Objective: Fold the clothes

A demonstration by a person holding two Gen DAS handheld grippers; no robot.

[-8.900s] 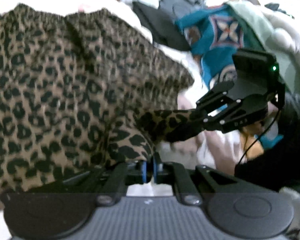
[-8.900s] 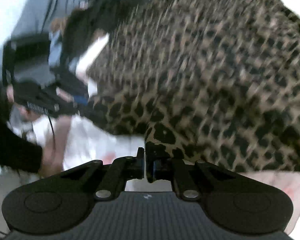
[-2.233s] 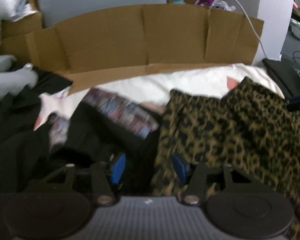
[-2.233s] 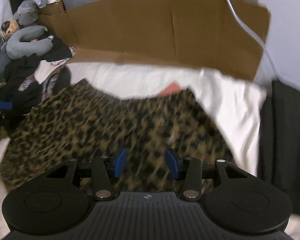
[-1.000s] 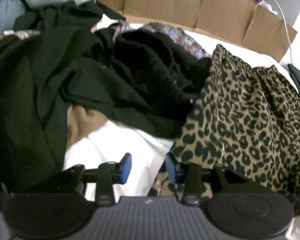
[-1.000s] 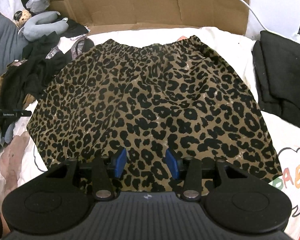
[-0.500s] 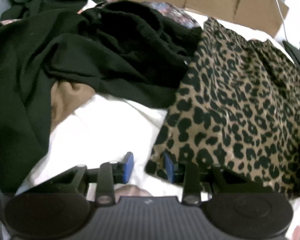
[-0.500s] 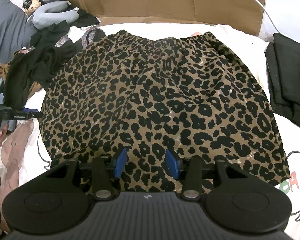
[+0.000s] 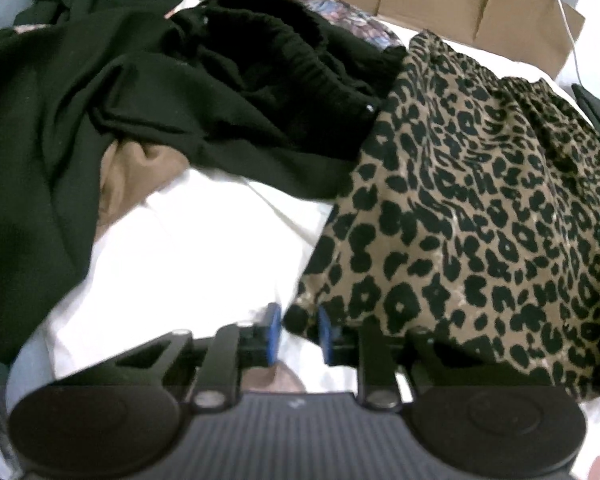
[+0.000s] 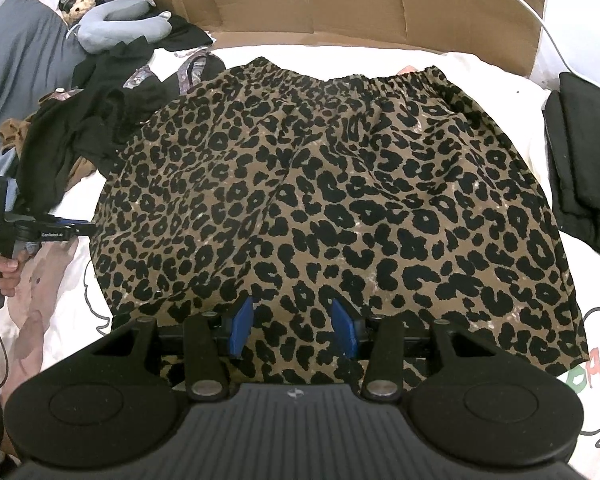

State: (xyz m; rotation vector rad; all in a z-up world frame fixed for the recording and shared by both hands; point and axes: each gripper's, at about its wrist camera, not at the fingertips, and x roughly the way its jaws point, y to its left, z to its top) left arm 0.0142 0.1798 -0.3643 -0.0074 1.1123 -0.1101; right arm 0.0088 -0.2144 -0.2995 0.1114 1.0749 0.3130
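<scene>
The skirt (image 10: 332, 184) lies spread on the bed (image 10: 520, 80), a heap of clothes (image 10: 72, 140) to its left, a folded garment (image 10: 584, 160) to its right, cardboard (image 10: 340, 0) behind.

My right gripper (image 10: 292, 330) hovers with fingers spread over the near hem of the flat leopard-print skirt (image 10: 332, 200).

Skirt (image 10: 332, 184): thin matt leopard cloth. Sheet (image 9: 188, 248): smooth white cloth. Box (image 10: 340, 0): matt cardboard. Gripper (image 10: 292, 330): matt black plastic.
</scene>
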